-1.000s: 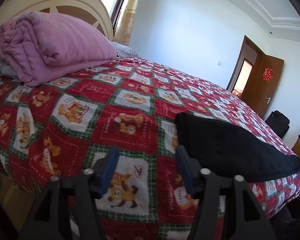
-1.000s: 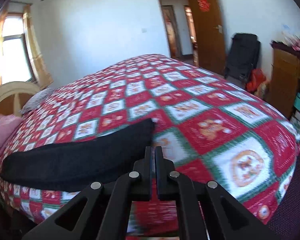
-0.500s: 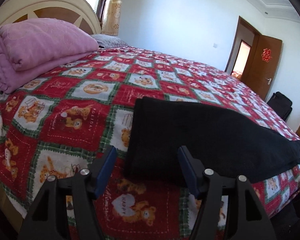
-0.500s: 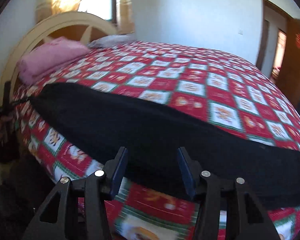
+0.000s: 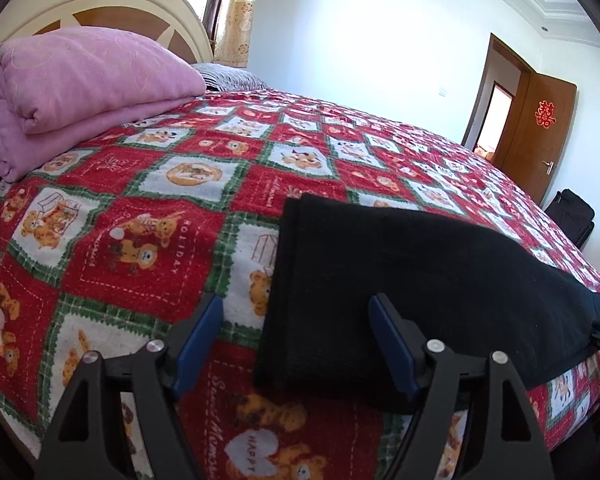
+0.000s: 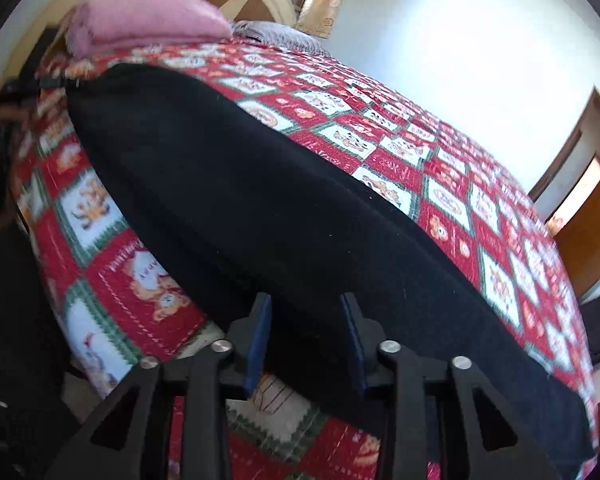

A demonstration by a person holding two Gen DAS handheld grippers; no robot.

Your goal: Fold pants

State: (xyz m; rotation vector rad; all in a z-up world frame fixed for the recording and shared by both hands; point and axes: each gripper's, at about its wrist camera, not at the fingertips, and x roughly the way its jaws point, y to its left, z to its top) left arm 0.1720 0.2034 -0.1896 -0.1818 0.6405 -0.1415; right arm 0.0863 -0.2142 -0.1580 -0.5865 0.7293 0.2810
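Note:
Black pants lie folded lengthwise in a long strip along the near edge of the bed; they also show in the right wrist view. My left gripper is open, its blue pads either side of the strip's near left corner, just above it. My right gripper is open, narrower, its pads straddling the near edge of the pants around the strip's middle. The other gripper shows small at the far end in each view.
The bed carries a red and green teddy-bear quilt. A folded pink blanket lies by the cream headboard. A brown door stands open at the right, with a black bag below it.
My left gripper moved right to the pants' end. My right gripper swung left from the foot of the bed, opened, then narrowed while closing in on the pants' near edge.

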